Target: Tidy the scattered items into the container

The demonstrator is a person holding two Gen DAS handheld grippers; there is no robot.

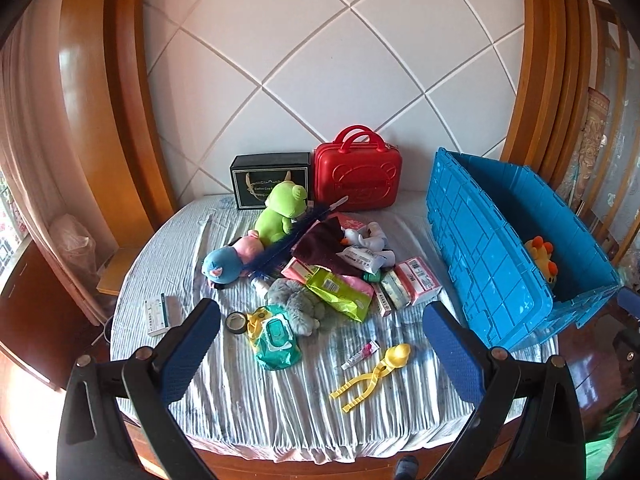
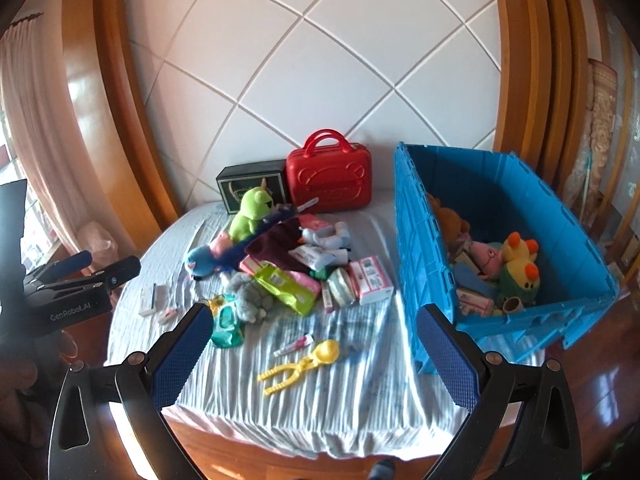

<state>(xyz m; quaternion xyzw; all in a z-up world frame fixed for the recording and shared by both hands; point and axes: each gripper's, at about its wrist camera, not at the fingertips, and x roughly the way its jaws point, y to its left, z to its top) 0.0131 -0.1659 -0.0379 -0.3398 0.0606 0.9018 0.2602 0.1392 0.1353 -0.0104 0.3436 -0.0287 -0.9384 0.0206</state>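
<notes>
Clutter (image 1: pixel 320 268) heaped on my table (image 1: pixel 280 400), blue crate (image 2: pixel 500 248) half filled, my left tongs (image 1: pixel 320 344) and right tongs (image 2: pixel 312 352) both spread wide, empty.

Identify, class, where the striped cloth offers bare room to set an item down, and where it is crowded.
Bare: the near edge of the cloth, below the yellow clamp toy; also the far-left strip beside the black box. Crowded: the central pile around the grey plush.

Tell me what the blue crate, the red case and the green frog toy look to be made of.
Blue crate: looks like rigid moulded plastic, matte, with ribbed panel walls.
Red case: apparently hard plastic shell, glossy, with an embossed bear face and moulded handles.
Green frog toy: seemingly plush fabric, fuzzy, soft rounded shape.
</notes>
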